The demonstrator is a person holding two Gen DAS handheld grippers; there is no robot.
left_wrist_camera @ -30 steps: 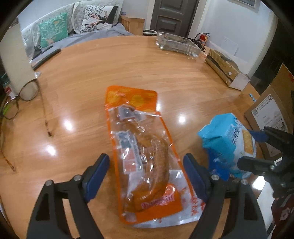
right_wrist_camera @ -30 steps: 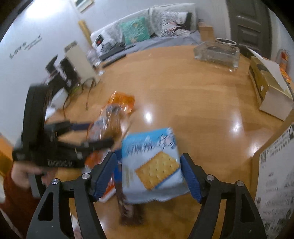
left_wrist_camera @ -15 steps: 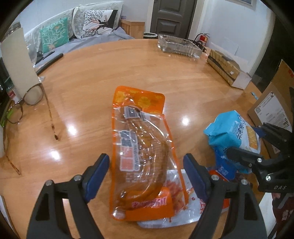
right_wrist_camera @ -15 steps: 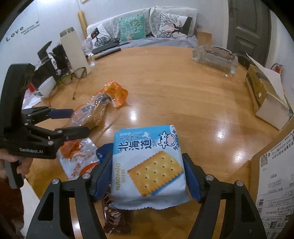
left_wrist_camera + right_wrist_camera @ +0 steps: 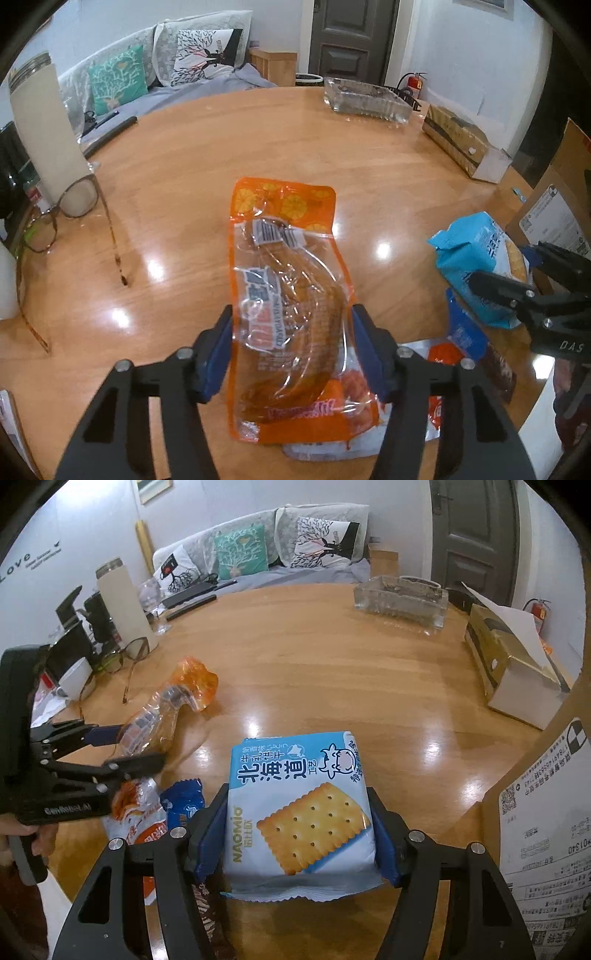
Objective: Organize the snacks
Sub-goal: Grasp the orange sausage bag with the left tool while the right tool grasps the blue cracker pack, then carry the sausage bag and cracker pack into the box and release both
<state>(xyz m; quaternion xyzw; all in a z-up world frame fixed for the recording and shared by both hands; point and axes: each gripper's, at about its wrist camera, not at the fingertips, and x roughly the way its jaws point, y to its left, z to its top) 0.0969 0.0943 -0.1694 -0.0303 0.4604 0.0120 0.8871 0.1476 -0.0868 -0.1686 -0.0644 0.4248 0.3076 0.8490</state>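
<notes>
The left gripper point(image 5: 291, 347) is closing, its fingers point(image 5: 218, 350) pressing the sides of an orange sausage pack point(image 5: 284, 295) lifted off the table point(image 5: 207, 155). The right gripper point(image 5: 297, 834) pinches a blue cracker pack point(image 5: 299, 812) between its fingers point(image 5: 384, 842), above more snack packets point(image 5: 147, 819) at the table's near edge.

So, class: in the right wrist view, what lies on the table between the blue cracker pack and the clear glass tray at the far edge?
Nothing: between the cracker pack and the glass tray there is only bare, shiny wooden table.
</notes>
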